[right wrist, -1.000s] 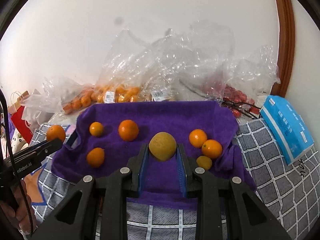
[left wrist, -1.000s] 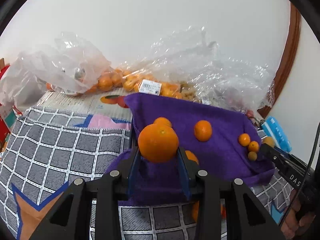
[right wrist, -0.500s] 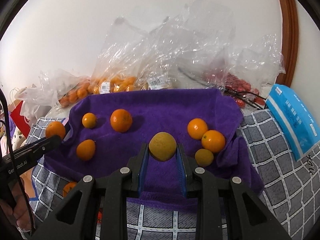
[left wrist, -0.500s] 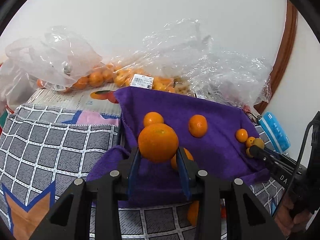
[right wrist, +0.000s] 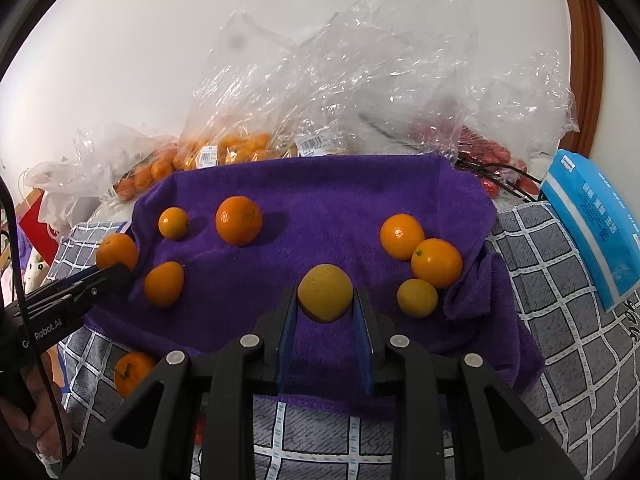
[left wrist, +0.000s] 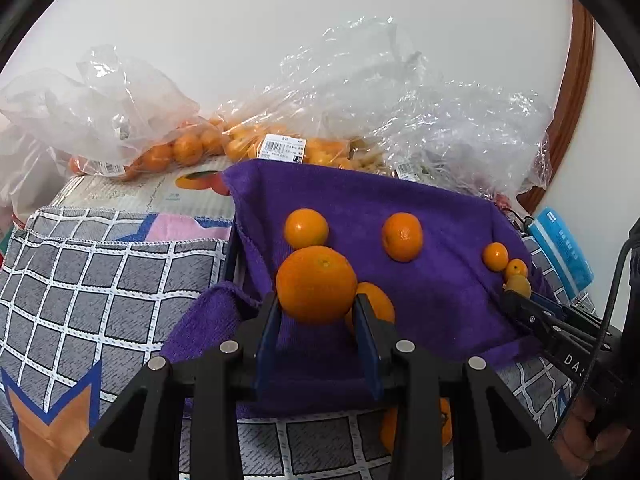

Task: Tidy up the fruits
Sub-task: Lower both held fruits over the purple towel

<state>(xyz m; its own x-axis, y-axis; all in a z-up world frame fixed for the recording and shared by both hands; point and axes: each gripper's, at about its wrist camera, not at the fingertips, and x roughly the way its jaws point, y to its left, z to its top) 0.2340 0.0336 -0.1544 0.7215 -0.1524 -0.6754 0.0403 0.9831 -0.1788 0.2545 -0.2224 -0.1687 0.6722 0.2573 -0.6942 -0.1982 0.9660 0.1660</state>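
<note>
My left gripper (left wrist: 316,312) is shut on a large orange (left wrist: 316,284), held over the left edge of the purple towel (left wrist: 440,292). My right gripper (right wrist: 325,308) is shut on a yellowish citrus fruit (right wrist: 325,292), held over the front middle of the towel (right wrist: 320,208). Three oranges (right wrist: 239,220) lie on the towel's left part. Two oranges (right wrist: 437,263) and a small yellow fruit (right wrist: 417,298) lie at its right. The left gripper with its orange (right wrist: 116,251) shows at the left edge of the right wrist view.
Clear plastic bags of oranges (left wrist: 180,148) and red fruit (right wrist: 486,156) stand behind the towel against the wall. A blue packet (right wrist: 592,220) lies at the right. A loose orange (right wrist: 130,372) sits on the grey checked cloth (left wrist: 100,280) in front.
Both grippers have moved forward and closer to the towel with their fruits held. The fruits on the towel appear larger and lower in both views.
</note>
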